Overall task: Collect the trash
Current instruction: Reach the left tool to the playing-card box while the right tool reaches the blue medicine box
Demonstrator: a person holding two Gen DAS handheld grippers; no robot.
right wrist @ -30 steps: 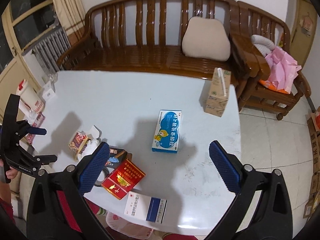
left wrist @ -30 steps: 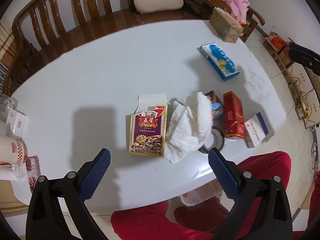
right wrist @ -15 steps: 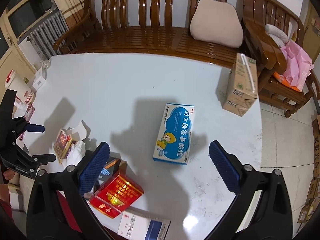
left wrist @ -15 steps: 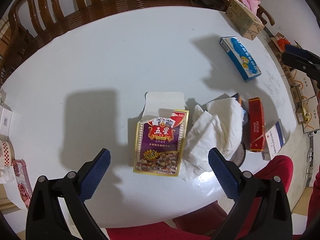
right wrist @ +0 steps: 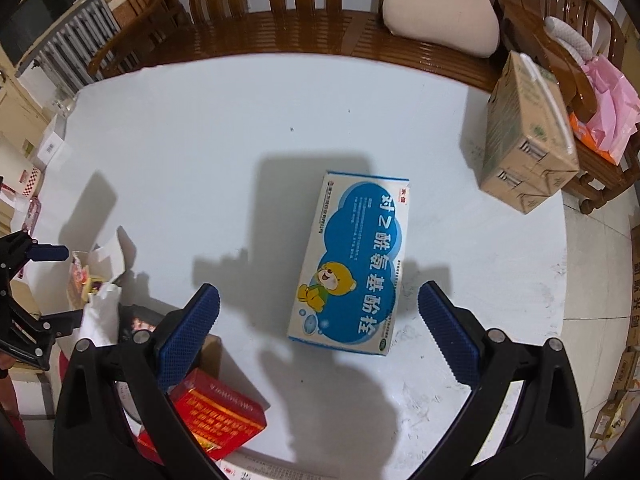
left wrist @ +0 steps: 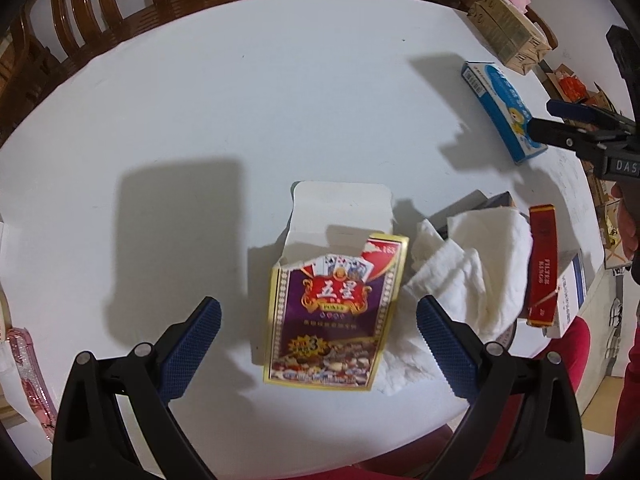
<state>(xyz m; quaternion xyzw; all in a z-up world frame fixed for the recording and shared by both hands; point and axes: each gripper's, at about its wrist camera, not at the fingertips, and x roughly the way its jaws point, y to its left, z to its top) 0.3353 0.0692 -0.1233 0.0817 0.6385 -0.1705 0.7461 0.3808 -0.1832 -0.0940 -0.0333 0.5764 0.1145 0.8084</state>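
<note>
On the white table (left wrist: 240, 100) lies an opened purple and gold playing-card box (left wrist: 336, 316), flap up. My left gripper (left wrist: 318, 344) is open, its jaws straddling the box's near end just above it. A crumpled white tissue (left wrist: 468, 272) lies right of it, then a red cigarette box (left wrist: 542, 264). A blue and white medicine box (right wrist: 352, 264) lies flat; my right gripper (right wrist: 319, 332) is open and hovers over its near end. The red box (right wrist: 216, 416) shows at lower left in the right wrist view.
A tan carton (right wrist: 524, 140) stands at the table's far right edge. A wooden bench (right wrist: 280, 28) with a beige cushion (right wrist: 440, 16) runs behind the table. A white and blue box (left wrist: 572, 292) lies by the red one. Cups and small items (right wrist: 28, 184) crowd the left edge.
Both grippers have moved forward and down. The card box now lies between the left jaws; the blue medicine box has come close under the right jaws. Both stay open.
</note>
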